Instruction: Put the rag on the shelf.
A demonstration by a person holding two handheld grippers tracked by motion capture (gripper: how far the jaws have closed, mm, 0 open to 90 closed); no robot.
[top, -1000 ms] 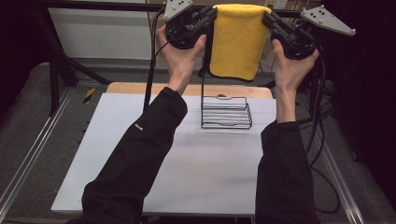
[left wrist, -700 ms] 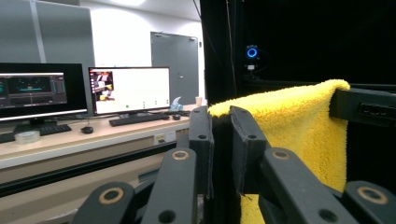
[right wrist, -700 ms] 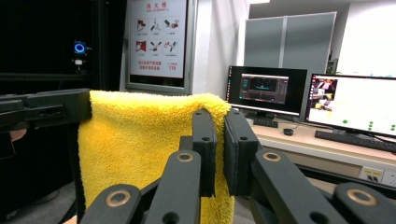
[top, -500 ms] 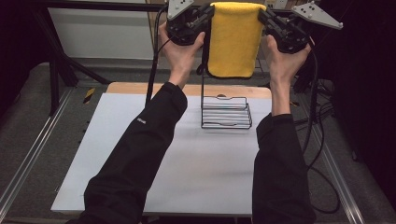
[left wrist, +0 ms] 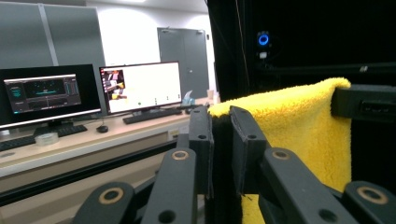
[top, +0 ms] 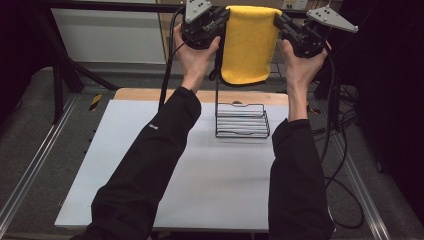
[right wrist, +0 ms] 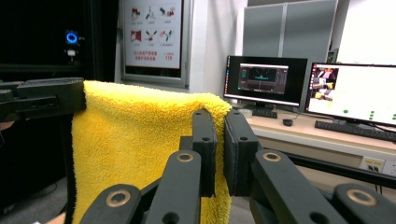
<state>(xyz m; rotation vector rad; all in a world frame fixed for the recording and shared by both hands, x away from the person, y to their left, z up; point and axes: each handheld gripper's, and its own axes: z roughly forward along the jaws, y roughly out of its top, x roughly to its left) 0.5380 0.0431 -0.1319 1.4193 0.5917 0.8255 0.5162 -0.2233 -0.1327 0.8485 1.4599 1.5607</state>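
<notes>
A yellow towel (top: pixel 247 45) hangs folded in the air, stretched between my two grippers above the far edge of the table. My left gripper (top: pixel 222 15) is shut on the towel's upper left corner, and my right gripper (top: pixel 280 21) is shut on its upper right corner. In the left gripper view the jaws (left wrist: pixel 220 116) pinch the towel (left wrist: pixel 299 121) edge, with the other gripper (left wrist: pixel 364 102) beyond. The right gripper view has the jaws (right wrist: pixel 219 116) closed on the towel (right wrist: pixel 135 135). A black wire rack (top: pixel 241 120) stands on the white table (top: pixel 150 175) below the towel.
A wooden strip (top: pixel 135 94) runs along the table's far edge. Black cables (top: pixel 335 150) trail down at the right. Metal rails (top: pixel 30 170) flank the table on the floor. Desks with monitors (right wrist: pixel 266 80) stand beyond the workspace.
Both hands have carried the towel slightly farther away over the rack, and the right gripper has drifted leftward, toward the left one. The grips are unchanged.
</notes>
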